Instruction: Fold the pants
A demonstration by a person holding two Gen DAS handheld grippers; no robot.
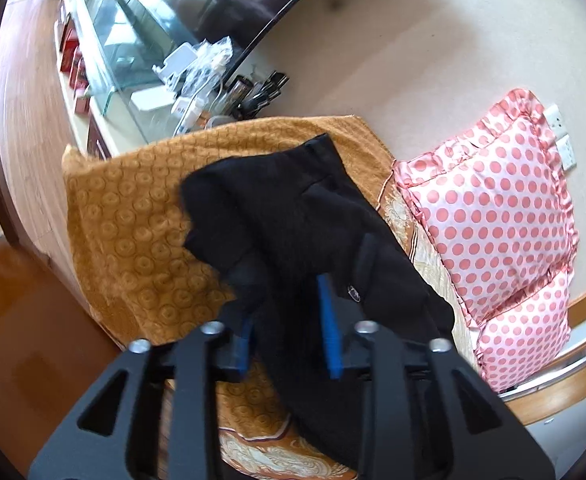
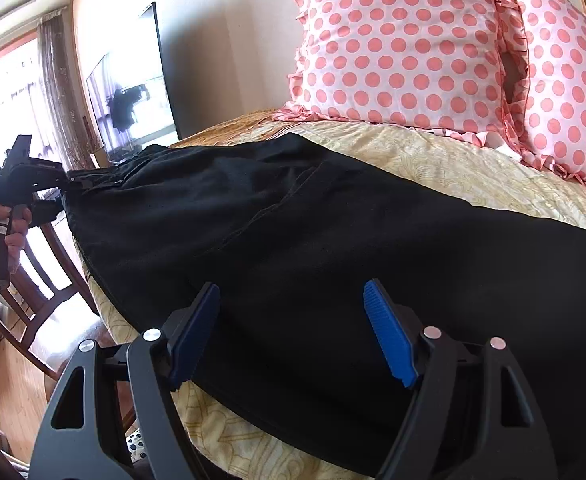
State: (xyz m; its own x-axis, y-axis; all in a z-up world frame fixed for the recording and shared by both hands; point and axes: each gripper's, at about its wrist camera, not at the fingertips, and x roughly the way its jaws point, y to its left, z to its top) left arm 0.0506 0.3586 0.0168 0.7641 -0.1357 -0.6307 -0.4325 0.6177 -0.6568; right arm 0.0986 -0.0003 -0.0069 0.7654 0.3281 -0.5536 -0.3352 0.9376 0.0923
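Blue-padded fingers (image 2: pixel 389 336) of the right gripper (image 2: pixel 293 332) stand wide apart, released, just above the near part of the black pants (image 2: pixel 293 220), holding nothing. Cloth lies between and under them, but they are not closed on it.

Those pants lie spread on the bed (image 2: pixel 453 160), on a yellow patterned cover. Their long axis runs from the lower right, near the right gripper, up to the left, where the waist end hangs off the bed edge. At that far end the left gripper (image 2: pixel 59 184) grasps the cloth, with the person's hand (image 2: pixel 5 236) around its handle. In the left wrist view the left gripper (image 1: pixel 289 320) has dark cloth bunched between its blue fingers (image 1: pixel 329 328), so I judge it is clenched on the pants, though the fold of cloth hides the exact contact.

So the left gripper already holds one end, and the right gripper is the nearer one to the other end. For a fold along the length, I think the right fingers must first close on the near part; the cloth there is flat, so pinching it may be difficult.

Beyond the pants, two pink dotted pillows (image 2: pixel 397 48) lean at the head of the bed, well apart from the cloth. An orange towel (image 1: pixel 133 208) lies under the waist end in the left view. A television (image 2: pixel 133 92) and a wooden chair (image 2: pixel 41 280) stand off to the left.
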